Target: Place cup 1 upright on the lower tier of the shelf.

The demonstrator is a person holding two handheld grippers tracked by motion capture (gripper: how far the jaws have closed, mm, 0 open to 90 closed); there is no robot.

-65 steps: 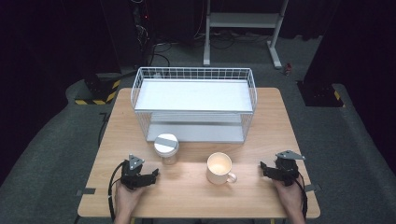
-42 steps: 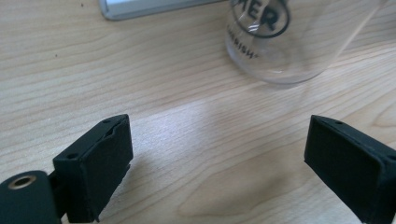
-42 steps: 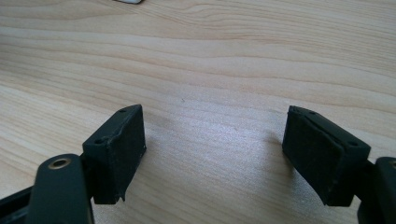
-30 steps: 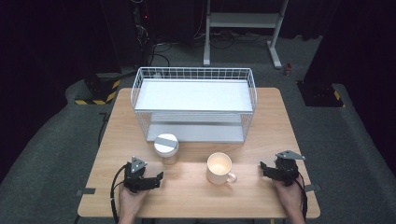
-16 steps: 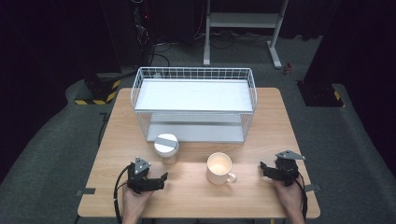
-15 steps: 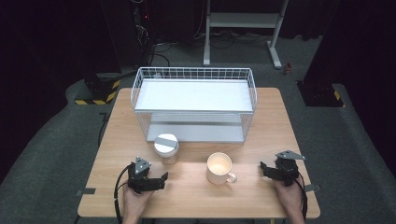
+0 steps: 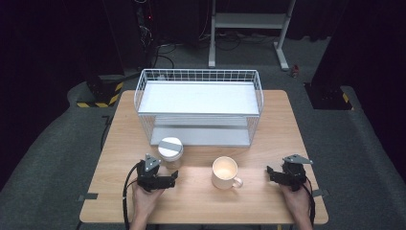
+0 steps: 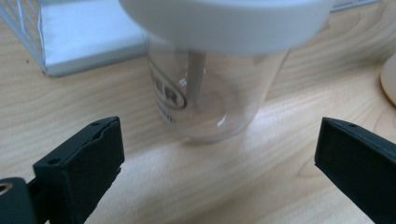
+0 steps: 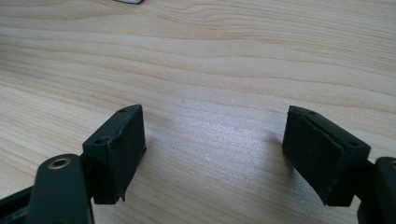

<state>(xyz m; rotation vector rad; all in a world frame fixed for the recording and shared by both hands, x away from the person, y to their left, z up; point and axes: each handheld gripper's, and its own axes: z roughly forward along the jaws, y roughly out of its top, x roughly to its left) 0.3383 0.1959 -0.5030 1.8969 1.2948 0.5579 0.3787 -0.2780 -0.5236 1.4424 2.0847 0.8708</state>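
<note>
While lidded cup [image 8: 212, 79] sits ungrasped near rack [image 7: 201, 98]: approaching with left gripper [image 7: 173, 179], jaws just spreading wide; right gripper [image 9: 212, 154] idling released.

My read: lab or recording studio, not home. Dark room, black surroundings. Lone wooden table [image 7: 287, 201] on grey carpet [image 7: 57, 158]. Hazard-striped base [image 7: 103, 98] at far left. White metal stand [image 7: 249, 21] behind table, loose cables [image 7: 172, 48] across floor. Tape marks [image 7: 87, 196] at table's near corners suggest fixed setup.
</note>
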